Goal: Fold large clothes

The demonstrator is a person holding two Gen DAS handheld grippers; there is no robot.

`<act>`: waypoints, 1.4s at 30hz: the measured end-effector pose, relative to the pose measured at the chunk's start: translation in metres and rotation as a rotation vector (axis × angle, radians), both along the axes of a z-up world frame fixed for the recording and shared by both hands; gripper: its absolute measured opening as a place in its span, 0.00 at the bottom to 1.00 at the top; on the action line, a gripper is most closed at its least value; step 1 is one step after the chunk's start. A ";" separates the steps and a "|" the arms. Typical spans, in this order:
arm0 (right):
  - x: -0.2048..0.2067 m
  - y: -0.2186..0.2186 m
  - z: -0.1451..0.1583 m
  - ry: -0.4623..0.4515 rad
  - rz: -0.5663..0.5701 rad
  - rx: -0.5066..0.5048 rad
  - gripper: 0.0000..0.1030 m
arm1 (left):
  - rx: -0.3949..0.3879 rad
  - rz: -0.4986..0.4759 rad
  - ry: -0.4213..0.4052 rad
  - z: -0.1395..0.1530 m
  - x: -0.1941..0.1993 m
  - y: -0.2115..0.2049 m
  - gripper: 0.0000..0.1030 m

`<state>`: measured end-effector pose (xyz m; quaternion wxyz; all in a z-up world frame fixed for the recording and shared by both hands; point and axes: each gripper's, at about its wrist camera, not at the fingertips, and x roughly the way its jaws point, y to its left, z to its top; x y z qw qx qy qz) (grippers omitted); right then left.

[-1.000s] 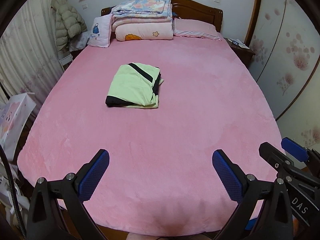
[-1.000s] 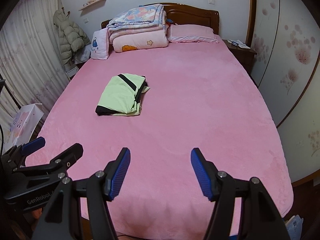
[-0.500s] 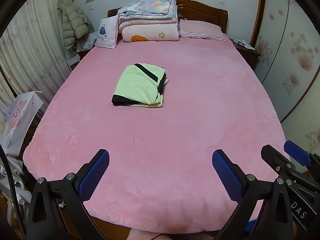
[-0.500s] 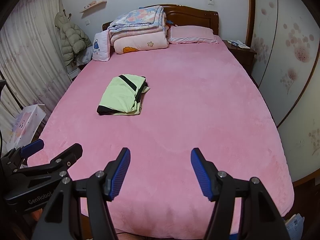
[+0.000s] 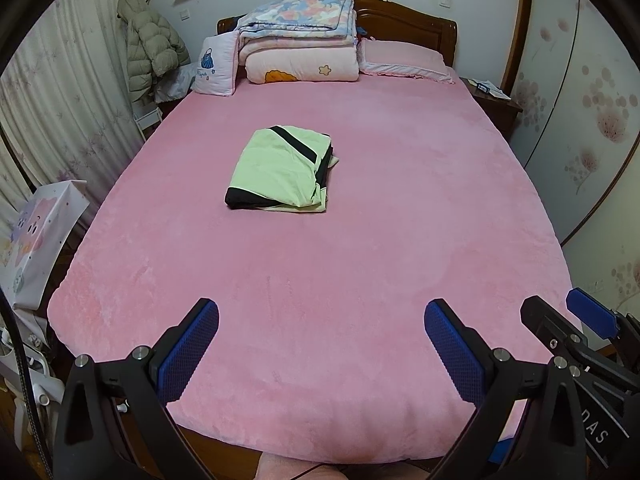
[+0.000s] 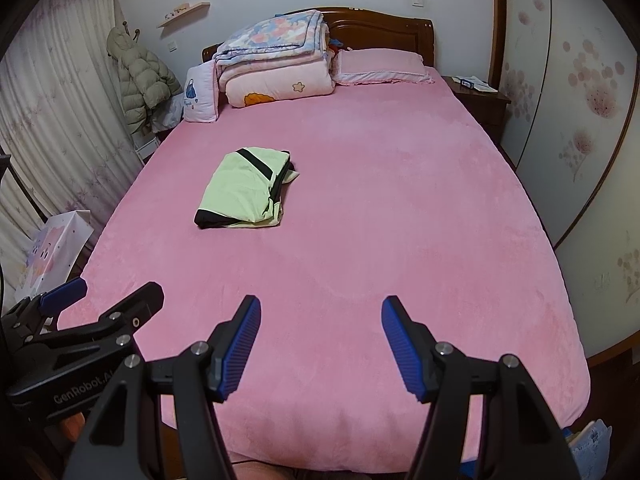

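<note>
A folded green garment (image 5: 280,172) with black bands lies flat on the pink bed (image 5: 400,240), left of the middle and nearer the headboard end than the foot, well apart from both grippers. Its black hem faces the foot edge, and a black stripe runs slantwise across its top. The left gripper (image 5: 322,344) hangs over the foot edge with its blue fingers (image 5: 188,354) spread wide and nothing between them. The right gripper (image 6: 320,342) hangs over the same foot edge just beside it, its fingers (image 6: 402,346) also wide apart and holding nothing. Each gripper shows at the margin of the other's view: the right one at the lower right of the left wrist view, the left one at the lower left of the right wrist view. At the headboard (image 5: 404,20) end a stack of quilts (image 5: 300,52) sits left of centre, with a small white cushion (image 5: 216,66) leaning against its left side and a pink pillow (image 5: 404,62) touching its right side. A padded coat (image 5: 152,48) hangs on the wall beyond the bed's far left corner. A nightstand (image 5: 494,106) stands by the far right corner. A paper bag (image 5: 36,236) stands on the floor beside the left edge.
</note>
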<state>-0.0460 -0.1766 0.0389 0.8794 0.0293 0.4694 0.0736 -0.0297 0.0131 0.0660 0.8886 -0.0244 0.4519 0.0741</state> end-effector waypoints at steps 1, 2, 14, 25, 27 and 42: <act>-0.001 0.000 0.000 0.002 -0.001 -0.001 0.61 | -0.001 0.000 0.001 0.000 0.000 0.000 0.99; 0.001 0.000 0.001 0.003 -0.003 -0.001 0.61 | -0.001 0.001 0.001 0.000 0.000 -0.001 0.99; -0.001 -0.001 0.001 0.003 -0.004 -0.003 0.61 | 0.004 0.004 0.000 -0.001 -0.002 -0.002 0.99; -0.002 -0.003 0.000 0.004 -0.004 -0.004 0.61 | 0.002 0.002 0.000 -0.002 -0.002 -0.003 0.98; -0.002 -0.002 0.001 0.004 -0.004 -0.004 0.61 | 0.001 -0.002 0.002 -0.002 -0.002 -0.001 0.98; -0.002 -0.002 0.001 0.003 -0.004 -0.004 0.61 | -0.005 -0.018 0.005 -0.002 -0.003 0.011 0.98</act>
